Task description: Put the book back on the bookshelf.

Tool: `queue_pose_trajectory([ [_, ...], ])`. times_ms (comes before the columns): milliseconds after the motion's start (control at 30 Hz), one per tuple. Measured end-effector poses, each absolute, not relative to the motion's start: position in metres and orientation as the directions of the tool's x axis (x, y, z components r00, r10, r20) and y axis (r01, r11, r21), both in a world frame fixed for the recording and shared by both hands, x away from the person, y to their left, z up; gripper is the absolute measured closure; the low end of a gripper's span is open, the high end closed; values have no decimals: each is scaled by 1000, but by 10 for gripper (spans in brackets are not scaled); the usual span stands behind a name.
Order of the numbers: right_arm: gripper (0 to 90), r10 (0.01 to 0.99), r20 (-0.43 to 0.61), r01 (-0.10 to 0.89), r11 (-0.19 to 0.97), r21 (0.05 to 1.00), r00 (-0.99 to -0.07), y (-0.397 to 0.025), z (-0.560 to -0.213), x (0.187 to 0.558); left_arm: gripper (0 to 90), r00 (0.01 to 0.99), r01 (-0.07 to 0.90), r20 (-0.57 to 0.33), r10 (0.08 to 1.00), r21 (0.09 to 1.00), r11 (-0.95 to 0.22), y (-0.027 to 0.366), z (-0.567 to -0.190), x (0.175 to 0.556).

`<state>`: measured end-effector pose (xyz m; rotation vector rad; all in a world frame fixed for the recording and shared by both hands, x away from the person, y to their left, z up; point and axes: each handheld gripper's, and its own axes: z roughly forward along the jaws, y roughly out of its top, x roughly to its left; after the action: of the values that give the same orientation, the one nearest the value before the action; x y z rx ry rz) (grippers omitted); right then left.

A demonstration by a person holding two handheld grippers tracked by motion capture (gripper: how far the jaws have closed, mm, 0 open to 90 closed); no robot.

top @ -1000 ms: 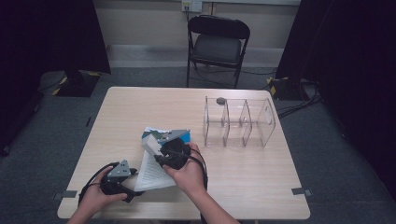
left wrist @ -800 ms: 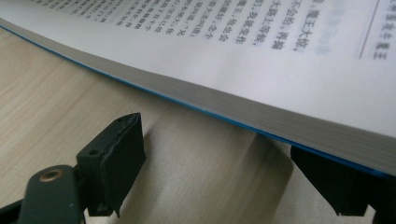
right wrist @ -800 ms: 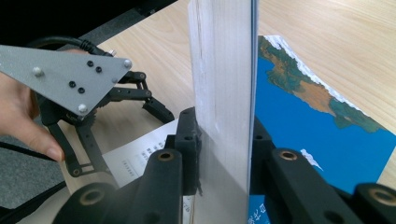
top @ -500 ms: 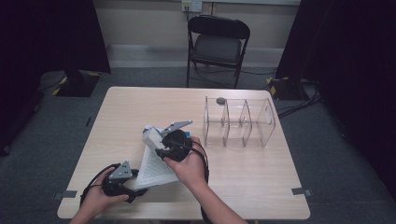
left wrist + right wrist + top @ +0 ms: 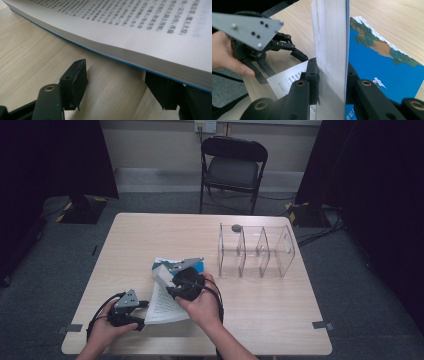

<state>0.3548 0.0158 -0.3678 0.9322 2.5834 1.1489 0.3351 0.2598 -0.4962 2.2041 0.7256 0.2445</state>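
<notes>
While the book [image 5: 167, 295] lies open near the front left of the table [image 5: 260, 310], the right hand [image 5: 202, 305] reaches forward over it, its gripper [image 5: 331, 72] pinching a thick sheaf of pages [image 5: 332, 50] that stands upright above the blue cover [image 5: 382, 72]. The left hand [image 5: 102, 332] rests low at the table's front edge — its gripper [image 5: 122, 82] spread wide, one jaw tucked beneath the book's corner.

Book page [image 5: 140, 27]: printed Chinese text, too blurred to read.

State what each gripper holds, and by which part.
Right gripper clamps a raised sheaf of the book's pages; left gripper is open at the book's edge, holding nothing.
</notes>
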Motion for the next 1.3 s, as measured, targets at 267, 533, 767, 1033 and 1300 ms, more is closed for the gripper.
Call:
queue_pose_trajectory([
  [267,724,585,93,462,523,716,-806,15,-390,342,355,823,438,-102,558,741,-510,253,-496,334],
  [533,723,576,93,458,530,713,-812,13,-404,335,319,816,444,-101,569,741,-504,248,-496,333],
  [767,721,576,111,468,521,714,-810,12,-410,333,303,808,456,-114,578,743,-491,249,-494,334],
  [1033,723,580,116,473,513,716,-806,10,-405,336,255,803,446,-115,585,768,-460,247,-483,334],
  [1300,726,578,130,478,505,719,-806,7,-400,336,254,801,451,-127,585,771,-450,246,-478,334],
])
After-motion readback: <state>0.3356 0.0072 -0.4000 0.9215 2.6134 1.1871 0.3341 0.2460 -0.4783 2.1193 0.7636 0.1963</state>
